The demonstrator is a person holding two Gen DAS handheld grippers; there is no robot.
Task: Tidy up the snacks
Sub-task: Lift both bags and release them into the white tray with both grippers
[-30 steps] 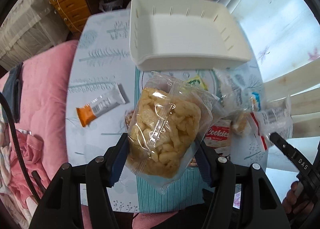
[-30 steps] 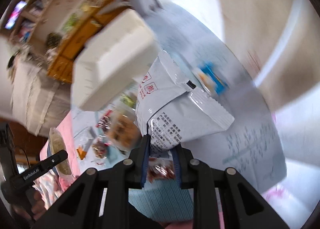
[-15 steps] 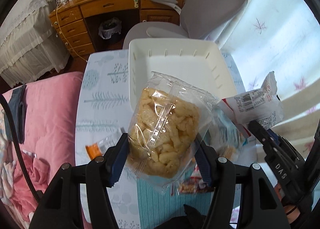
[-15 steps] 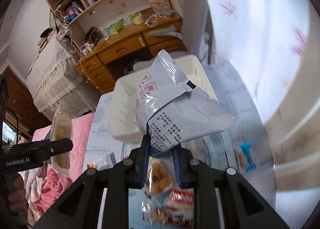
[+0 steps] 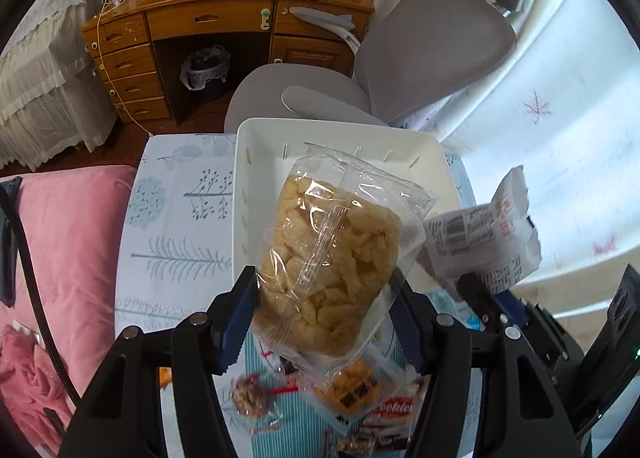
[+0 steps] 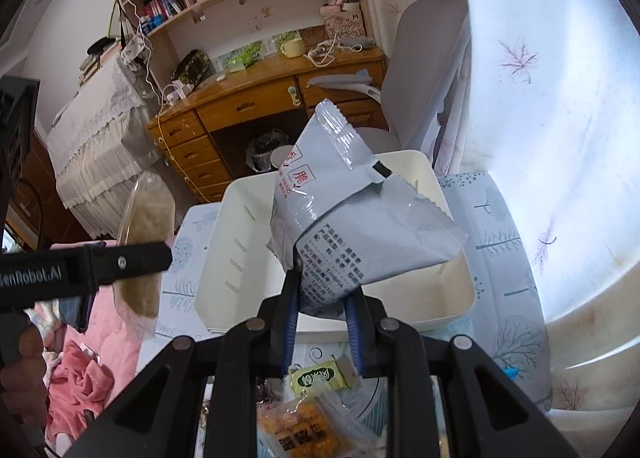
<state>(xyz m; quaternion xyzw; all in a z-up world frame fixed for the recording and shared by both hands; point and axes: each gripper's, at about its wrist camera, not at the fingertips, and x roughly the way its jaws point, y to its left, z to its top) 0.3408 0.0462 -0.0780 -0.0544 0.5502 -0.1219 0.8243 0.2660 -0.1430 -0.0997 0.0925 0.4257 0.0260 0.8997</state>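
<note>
the left gripper [image 5: 324, 322] is pinching a clear bag of puffs [image 5: 332, 258] above the near wall of the white bin [image 5: 256, 138]. the right gripper [image 6: 322, 322] is clamping a grey packet [image 6: 352, 226] over the bin's middle, nearer a drop.

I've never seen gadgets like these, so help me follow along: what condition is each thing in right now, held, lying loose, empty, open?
Left gripper: shut on the clear bag.
Clear bag of pale puffed snacks: sealed, held in the air.
Right gripper: shut on the grey packet.
Grey packet: crumpled, held above the bin.
White bin: on the table; the visible part is empty.
Orange snack pack: lying loose on the table.
</note>
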